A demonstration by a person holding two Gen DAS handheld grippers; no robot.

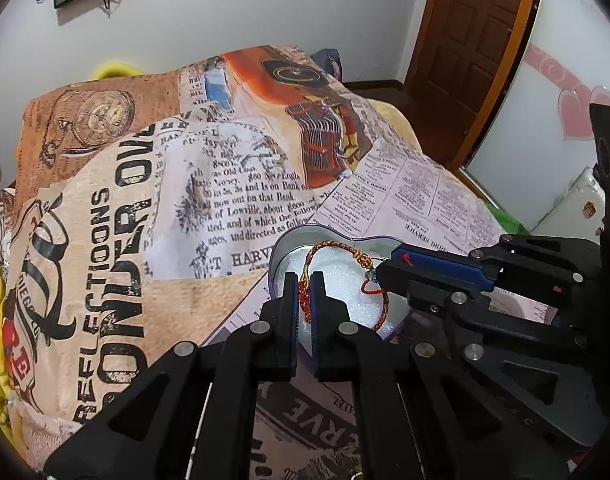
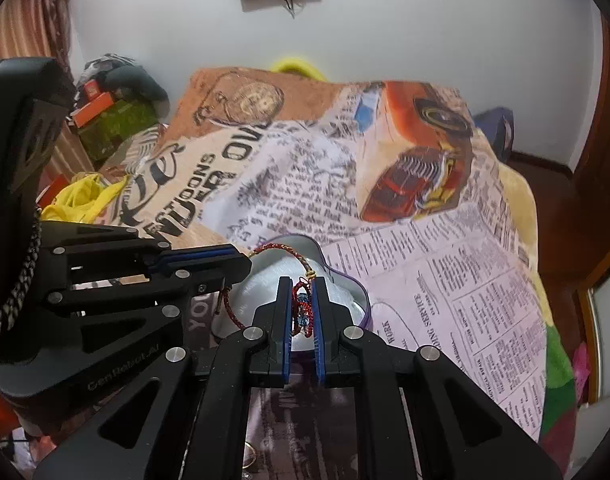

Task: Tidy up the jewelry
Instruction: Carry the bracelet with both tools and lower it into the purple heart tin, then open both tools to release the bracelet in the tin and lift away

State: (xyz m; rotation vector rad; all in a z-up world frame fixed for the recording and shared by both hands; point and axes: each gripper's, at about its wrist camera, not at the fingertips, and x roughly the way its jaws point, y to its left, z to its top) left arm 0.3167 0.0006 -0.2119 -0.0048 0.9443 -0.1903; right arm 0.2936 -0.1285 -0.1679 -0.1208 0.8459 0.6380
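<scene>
A red and gold braided bracelet (image 1: 337, 246) hangs stretched over a heart-shaped tin (image 1: 283, 242) lined with white foam. My left gripper (image 1: 304, 280) is shut on one side of the cord. My right gripper (image 2: 303, 284) is shut on the other side, where red knots and a small blue bead (image 2: 303, 310) show between its pads. In the left wrist view the right gripper (image 1: 385, 272) comes in from the right; in the right wrist view the left gripper (image 2: 241, 266) comes in from the left. The tin (image 2: 345, 276) sits just below both tips.
The tin rests on a bed under a newspaper-print blanket (image 1: 225, 184). A brown door (image 1: 469, 40) stands at the back right. Boxes and clothes (image 2: 113, 120) pile up at the bed's left. A thin gold ring (image 2: 249, 456) lies near the bottom edge.
</scene>
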